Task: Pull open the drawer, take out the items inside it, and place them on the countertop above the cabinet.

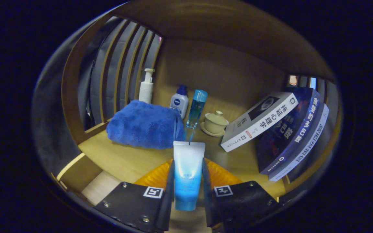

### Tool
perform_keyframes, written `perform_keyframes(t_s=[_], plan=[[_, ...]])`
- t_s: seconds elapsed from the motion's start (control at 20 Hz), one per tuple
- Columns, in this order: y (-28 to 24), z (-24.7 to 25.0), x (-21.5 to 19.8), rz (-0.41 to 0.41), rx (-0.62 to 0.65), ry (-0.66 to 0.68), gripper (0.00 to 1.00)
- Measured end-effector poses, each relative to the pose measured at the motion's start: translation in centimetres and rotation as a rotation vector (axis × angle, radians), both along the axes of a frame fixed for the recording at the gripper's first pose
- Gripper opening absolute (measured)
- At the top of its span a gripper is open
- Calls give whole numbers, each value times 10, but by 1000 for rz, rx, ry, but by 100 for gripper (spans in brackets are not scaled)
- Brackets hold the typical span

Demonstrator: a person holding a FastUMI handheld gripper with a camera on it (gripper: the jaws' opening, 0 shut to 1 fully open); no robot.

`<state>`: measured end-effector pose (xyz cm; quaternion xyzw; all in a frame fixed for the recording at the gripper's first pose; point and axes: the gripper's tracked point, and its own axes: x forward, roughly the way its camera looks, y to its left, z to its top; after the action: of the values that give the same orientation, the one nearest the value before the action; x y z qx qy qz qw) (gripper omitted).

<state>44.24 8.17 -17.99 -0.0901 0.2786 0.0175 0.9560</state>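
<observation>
1. The surface [121, 158] under a wooden shelf top already carries things, none of them provably from the drawer.
2. Leaning books [280, 129] stand at the right, well apart from the rest.
3. A folded blue towel [144, 124] lies beyond the fingers, to the left.
4. Behind it stand a white pump bottle [146, 87], a small lotion bottle [180, 102] and a tall blue bottle [196, 108]; a lidded cup [215, 123] sits just right of them.
5. The tool [188, 191] is clamped on a tube [188, 171], both fingers pressing its sides, held above the surface's near edge.
6. Judgement: the tube is out and awaits setting down; whether the drawer holds more, I cannot tell.
</observation>
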Motion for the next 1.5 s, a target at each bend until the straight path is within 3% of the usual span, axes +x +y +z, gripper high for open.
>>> perform_keyframes(t_s=[0.3, 0.8, 1.05, 1.2, 1.5], plan=[[-3, -35, 12, -59, 16, 52, 42], [-10, -37, 29, -88, 18, -21, 47], [-15, 9, 21, -61, 15, -183, 50], [-14, 46, -4, -46, 37, -264, 50], [-6, 105, -91, 27, 107, -383, 86]])
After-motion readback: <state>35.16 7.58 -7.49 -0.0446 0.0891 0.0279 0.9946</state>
